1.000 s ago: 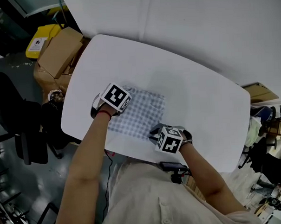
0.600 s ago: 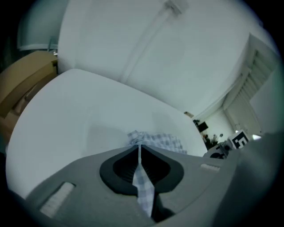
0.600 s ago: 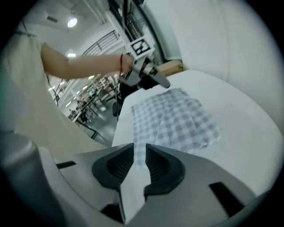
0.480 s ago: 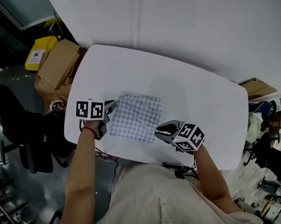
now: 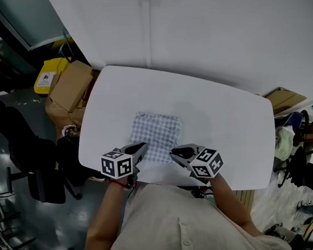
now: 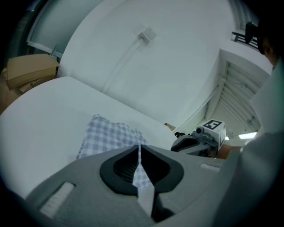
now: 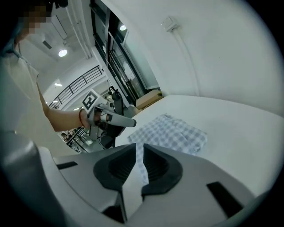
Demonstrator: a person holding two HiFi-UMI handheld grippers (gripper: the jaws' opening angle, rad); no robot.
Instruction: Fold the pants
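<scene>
Pants [image 5: 157, 136]: folded into a compact checked rectangle and laid flat on the table [image 5: 224, 124], about midway along its length and nearer its near edge than its far edge. They are touched by neither gripper.

Left gripper [image 5: 142, 147]: held above the table's near edge, a little left of the table's middle. It is tilted downward and pointed across the table toward its far side. The jaws are brought together, and nothing is gripped between them.

Right gripper [image 5: 174, 153]: held above the table's near edge, a little right of the table's middle, and angled in over the tabletop. The jaws have just been closing and are left with a narrow slit. Nothing is held in it; only the distant cloth and tabletop are seen through it.

Wall [image 5: 220, 36]: white, set behind the table's far edge.

Cardboard boxes [image 5: 66, 82]: stacked on the floor off the table's left end.

Yellow bin [image 5: 48, 75]: placed beyond the boxes, farther out from the table's left end.

Black chair [image 5: 31, 158]: stood on the floor off the table's near left corner.
</scene>
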